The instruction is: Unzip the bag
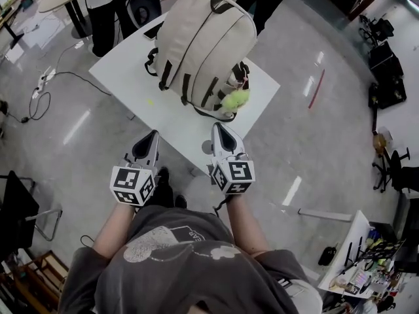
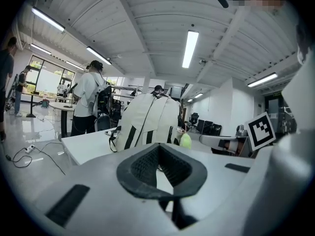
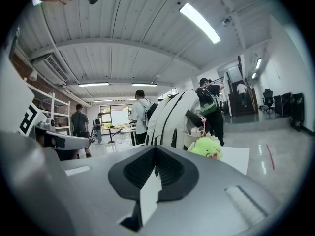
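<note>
**Polished grey floor, white table, bag not yet touched**

Polished grey floor [image 1: 314,142] fills the room, with people standing at the far side, and a white table [image 1: 124,70] sits angled in the middle of it. On that table lies the bag [image 1: 203,38], a big beige backpack with dark straps and its bottom end nearest the person. Both tools hang short of it, at the table's near edge. The left gripper [image 1: 153,136] has its jaws closed tip to tip on nothing, and the right gripper [image 1: 218,127] matches it, pinched together and empty. A small yellow-green plush charm [image 1: 236,99] dangles at the bag's near end. Dark zip lines run along the body, but the puller is too small to pick out. I'd call this the approach, with the unzipping unstarted. Next, one gripper should steady the bag while the other opens, finds the puller and pinches it.
</note>
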The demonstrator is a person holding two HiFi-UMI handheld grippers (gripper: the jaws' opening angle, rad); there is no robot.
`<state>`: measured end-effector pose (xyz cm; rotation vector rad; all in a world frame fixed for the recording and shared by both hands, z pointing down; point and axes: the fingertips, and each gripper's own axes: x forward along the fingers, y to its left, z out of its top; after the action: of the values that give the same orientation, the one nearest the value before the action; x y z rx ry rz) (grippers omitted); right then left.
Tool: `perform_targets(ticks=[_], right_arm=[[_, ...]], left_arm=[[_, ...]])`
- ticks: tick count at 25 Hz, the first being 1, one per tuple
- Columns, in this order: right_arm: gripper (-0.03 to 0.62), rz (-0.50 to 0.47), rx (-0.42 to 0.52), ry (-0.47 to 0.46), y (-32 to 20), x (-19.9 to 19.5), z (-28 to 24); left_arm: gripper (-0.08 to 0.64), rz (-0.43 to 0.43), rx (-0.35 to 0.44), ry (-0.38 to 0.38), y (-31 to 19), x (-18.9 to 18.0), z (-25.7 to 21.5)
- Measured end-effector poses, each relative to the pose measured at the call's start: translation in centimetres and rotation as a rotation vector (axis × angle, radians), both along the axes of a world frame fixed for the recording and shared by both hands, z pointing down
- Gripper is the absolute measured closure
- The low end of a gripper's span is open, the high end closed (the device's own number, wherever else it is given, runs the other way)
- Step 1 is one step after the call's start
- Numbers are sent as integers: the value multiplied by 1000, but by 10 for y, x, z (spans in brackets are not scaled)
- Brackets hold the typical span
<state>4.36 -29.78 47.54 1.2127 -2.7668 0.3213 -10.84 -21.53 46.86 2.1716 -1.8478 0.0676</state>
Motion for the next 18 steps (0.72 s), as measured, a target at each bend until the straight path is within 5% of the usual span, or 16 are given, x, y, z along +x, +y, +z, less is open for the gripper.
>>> perform_targets(ticks=[18], right_arm=[[515,147,-110,181,-107,-42,50]], left_arm=[[555,147,-5,36,-131,-26,9]])
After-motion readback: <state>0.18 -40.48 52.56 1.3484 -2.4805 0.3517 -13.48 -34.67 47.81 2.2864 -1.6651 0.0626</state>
